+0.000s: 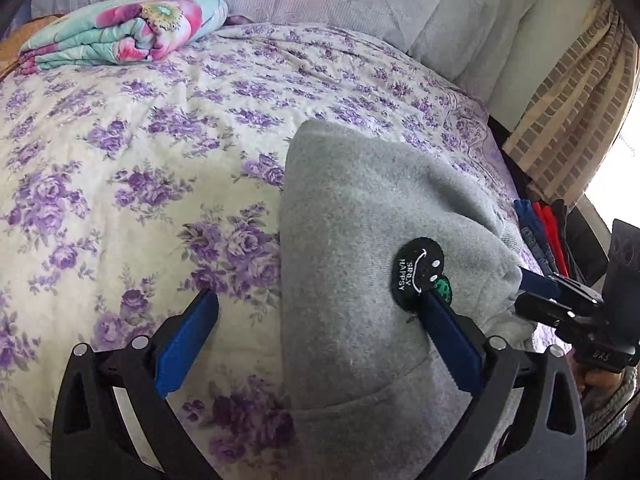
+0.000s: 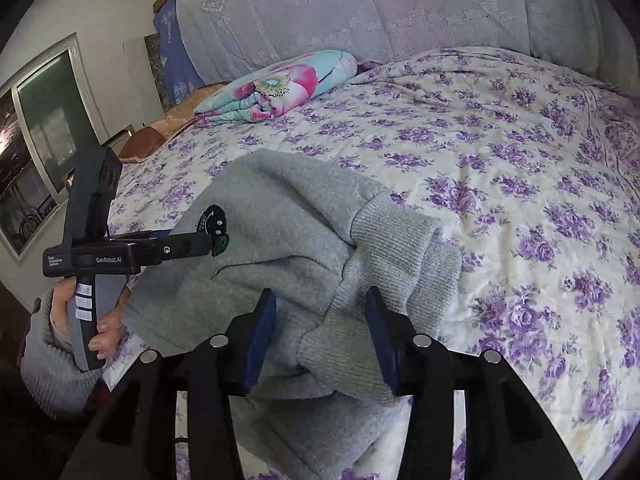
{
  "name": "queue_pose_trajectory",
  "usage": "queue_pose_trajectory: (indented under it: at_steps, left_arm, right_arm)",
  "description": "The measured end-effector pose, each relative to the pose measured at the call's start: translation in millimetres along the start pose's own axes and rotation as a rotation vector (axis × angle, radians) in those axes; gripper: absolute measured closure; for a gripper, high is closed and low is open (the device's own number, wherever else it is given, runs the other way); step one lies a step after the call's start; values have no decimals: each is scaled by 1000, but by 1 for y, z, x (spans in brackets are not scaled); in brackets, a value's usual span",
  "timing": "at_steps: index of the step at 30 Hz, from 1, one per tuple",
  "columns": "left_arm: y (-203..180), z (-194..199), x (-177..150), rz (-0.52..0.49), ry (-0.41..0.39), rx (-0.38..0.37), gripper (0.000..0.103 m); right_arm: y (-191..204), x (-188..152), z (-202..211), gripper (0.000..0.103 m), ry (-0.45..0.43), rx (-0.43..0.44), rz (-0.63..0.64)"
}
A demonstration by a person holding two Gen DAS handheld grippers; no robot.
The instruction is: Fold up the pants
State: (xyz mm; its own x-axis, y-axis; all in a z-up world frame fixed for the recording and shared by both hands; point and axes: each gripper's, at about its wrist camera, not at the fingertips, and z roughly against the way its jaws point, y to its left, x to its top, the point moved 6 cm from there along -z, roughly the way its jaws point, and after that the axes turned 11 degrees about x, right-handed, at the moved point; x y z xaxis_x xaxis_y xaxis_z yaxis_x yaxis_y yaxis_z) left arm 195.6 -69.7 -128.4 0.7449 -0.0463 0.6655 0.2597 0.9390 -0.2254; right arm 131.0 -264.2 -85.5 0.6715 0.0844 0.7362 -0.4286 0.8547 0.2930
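Observation:
Grey sweatpants lie folded in a thick bundle on the flowered bed; they also show in the right wrist view. A black round smiley patch sits on top. My left gripper is open, its left finger over the sheet and its right finger resting on the pants by the patch. My right gripper is open, its jaws straddling the ribbed cuffs at the bundle's near end. The right gripper also appears at the right edge of the left wrist view, touching the bundle's side.
A folded floral quilt lies at the bed's far left, below the lilac headboard cover. A purple-flowered sheet covers the bed. Stacked clothes and a curtain stand at the right bedside. A window is on the left wall.

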Motion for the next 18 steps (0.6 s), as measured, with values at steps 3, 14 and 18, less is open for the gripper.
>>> queue_pose_trajectory:
  at_steps: [3, 14, 18]
  left_arm:
    - [-5, 22, -1, -41, -63, 33, 5]
    - [0, 5, -10, -1, -16, 22, 4]
    - [0, 8, -12, 1, -34, 49, 4]
  right_arm:
    - [13, 19, 19, 36, -87, 26, 28]
    - [-6, -12, -17, 12, -26, -71, 46]
    - [-3, -7, 10, 6, -140, -27, -10]
